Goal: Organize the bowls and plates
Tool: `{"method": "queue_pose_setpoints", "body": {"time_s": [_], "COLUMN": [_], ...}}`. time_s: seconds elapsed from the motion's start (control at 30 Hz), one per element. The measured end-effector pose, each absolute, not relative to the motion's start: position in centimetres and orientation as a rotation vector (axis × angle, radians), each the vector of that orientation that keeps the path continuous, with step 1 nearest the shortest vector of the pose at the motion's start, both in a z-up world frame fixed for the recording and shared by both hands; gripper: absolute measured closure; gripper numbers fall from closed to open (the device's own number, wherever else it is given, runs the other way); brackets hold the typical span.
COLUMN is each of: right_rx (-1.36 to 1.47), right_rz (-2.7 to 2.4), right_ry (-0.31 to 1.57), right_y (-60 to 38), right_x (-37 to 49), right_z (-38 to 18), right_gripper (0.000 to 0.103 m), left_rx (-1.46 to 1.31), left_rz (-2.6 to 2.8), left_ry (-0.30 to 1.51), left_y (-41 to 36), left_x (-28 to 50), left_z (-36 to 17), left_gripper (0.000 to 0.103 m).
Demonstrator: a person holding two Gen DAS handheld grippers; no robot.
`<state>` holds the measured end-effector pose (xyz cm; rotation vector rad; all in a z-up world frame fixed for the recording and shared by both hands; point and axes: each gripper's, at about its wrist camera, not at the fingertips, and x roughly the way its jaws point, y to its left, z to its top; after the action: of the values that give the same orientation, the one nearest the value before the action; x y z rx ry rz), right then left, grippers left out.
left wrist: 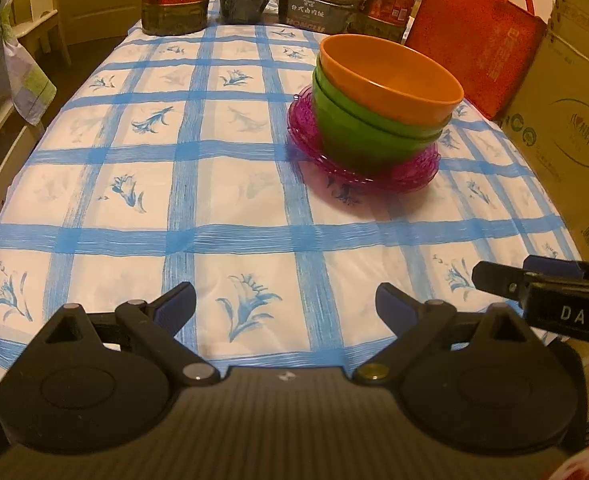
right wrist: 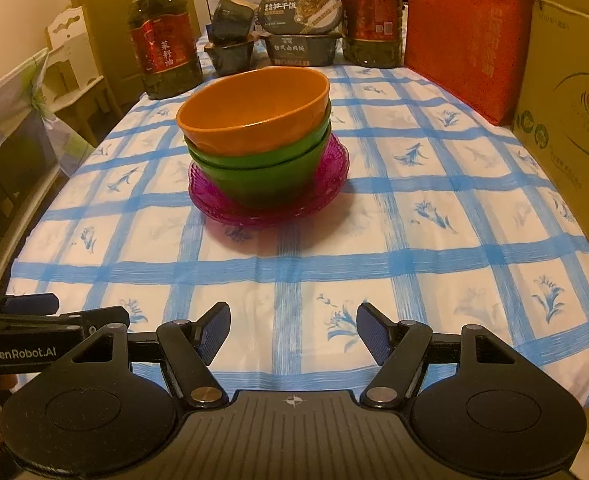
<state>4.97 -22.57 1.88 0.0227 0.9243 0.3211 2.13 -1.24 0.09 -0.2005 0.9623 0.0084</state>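
Orange plastic bowl [right wrist: 254, 110], nested stack, mid-tabletop.
Sits in two green plastic bowls [right wrist: 266, 168] on translucent magenta plates [right wrist: 222, 204]; blue-checked tablecloth [right wrist: 414, 248] beneath; left gripper [left wrist: 285, 306] and right gripper [right wrist: 293, 330] near the front edge, well apart from the stack, jaws open, empty.

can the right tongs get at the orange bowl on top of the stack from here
Probably yes. The right tongs are open and empty, and only bare tablecloth lies between them and the orange bowl, which sits topmost on the green bowls with its rim exposed.
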Motion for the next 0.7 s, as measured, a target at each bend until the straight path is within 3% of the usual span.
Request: {"method": "queue_pose_setpoints", "body": {"time_s": [0.7], "right_rx": [-0.004], "right_rz": [0.332], "right_ry": [0.924], "right_y": [-22.38], "right_x": [4.58], "right_z": [2.31], "right_gripper": [0.033], "left_rx": [-0.179], "left_rz": [0.027], "left_ry": [0.961], "left_y": [-1.68], "left_x": [2.09], "left_z": [0.09], "left_gripper": [0.007]}}
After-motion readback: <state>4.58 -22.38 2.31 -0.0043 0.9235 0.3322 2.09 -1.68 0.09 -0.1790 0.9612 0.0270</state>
